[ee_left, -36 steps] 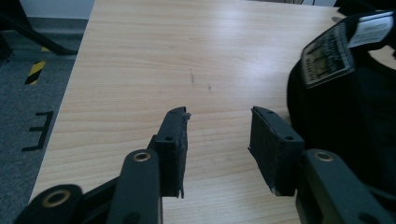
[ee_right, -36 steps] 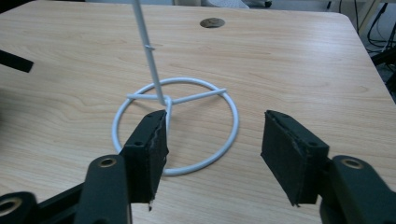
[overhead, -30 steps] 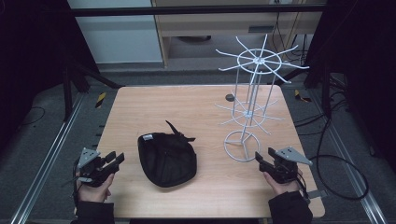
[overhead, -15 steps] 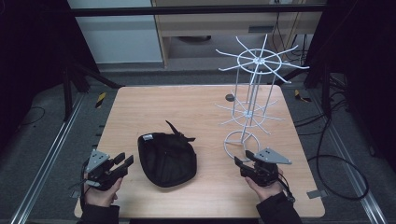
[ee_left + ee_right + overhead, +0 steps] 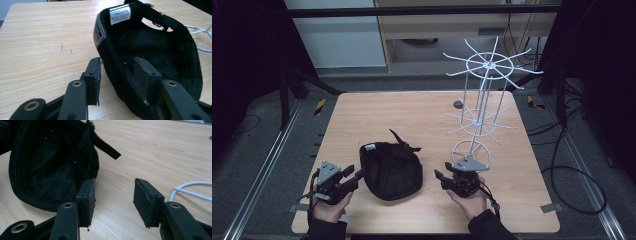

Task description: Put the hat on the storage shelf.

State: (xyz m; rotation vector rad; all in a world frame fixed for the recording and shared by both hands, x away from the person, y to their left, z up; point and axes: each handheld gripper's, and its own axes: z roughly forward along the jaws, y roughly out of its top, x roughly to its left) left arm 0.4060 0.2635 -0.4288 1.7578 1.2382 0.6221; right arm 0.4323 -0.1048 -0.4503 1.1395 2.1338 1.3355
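Near the front edge of the table (image 5: 362, 107) I have brought both hands inward to the upturned black cap (image 5: 392, 170): my left gripper (image 5: 357, 174) has just been opening and now straddles the cap's rim, pads not pressing, while my right gripper (image 5: 438, 176), just been closing yet parted and empty, has slid in from beside the white wire rack (image 5: 484, 95). So I judge a two-sided pickup is about to start, though the cap's brim stays hard to make out against the dark fabric

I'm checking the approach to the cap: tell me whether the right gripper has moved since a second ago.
Yes. The right gripper has slid left across the table, from beside the white wire rack's base ring toward the black cap; its fingers have been closing, nothing between them.
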